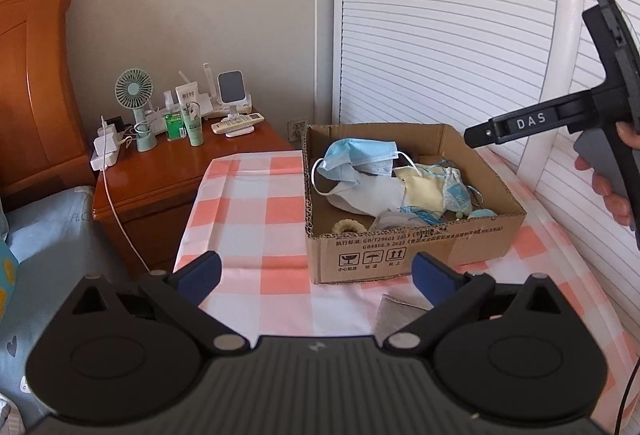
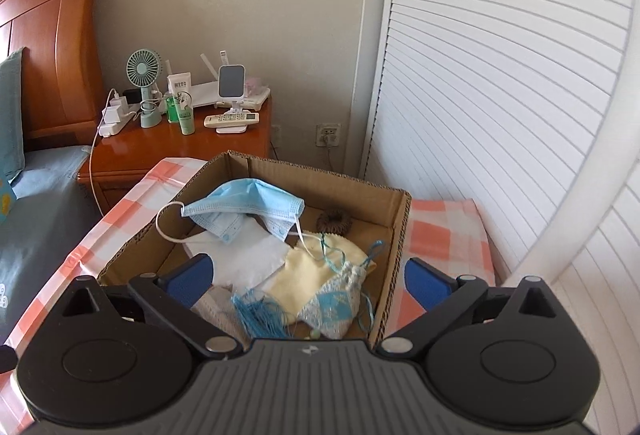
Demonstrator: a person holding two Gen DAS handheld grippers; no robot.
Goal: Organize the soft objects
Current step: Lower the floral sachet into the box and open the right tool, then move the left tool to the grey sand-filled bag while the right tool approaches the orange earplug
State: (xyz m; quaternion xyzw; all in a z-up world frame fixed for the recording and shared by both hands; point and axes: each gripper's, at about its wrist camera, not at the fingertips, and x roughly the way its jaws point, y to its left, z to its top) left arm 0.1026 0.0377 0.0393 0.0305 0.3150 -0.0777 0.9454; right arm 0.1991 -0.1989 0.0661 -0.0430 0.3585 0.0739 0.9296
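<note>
Both grippers stood wide open with nothing between their blue pads. From the left wrist view, the left gripper [image 1: 316, 277] hung over the pink-and-white checked cloth [image 1: 248, 195], just short of the near wall of the cardboard box [image 1: 400, 255], which lay ahead and slightly to its right. A grey piece of fabric [image 1: 394, 315] lay on the cloth beside the gripper's right-hand finger, in front of the box. The right gripper's dark body showed at that view's right edge, held in a person's hand [image 1: 612, 187] above the box's far right side.

From the right wrist view, the right gripper [image 2: 310, 277] hovered over the box [image 2: 396, 231], its left pad above the interior and its right pad outside the box's right wall. Inside lay the soft things: a blue face mask [image 2: 244, 207] draped across the back, a white cloth [image 2: 248, 255] under it, a pale yellow cloth [image 2: 316, 271] in the middle, and a blue-and-white drawstring pouch [image 2: 340, 299] with a blue tassel [image 2: 260, 315] directly between and below the open jaws. A brown hair tie [image 2: 334, 221] rested near the far right corner. The pouch was the nearest item to the gripper; none of them touched the pads.
</note>
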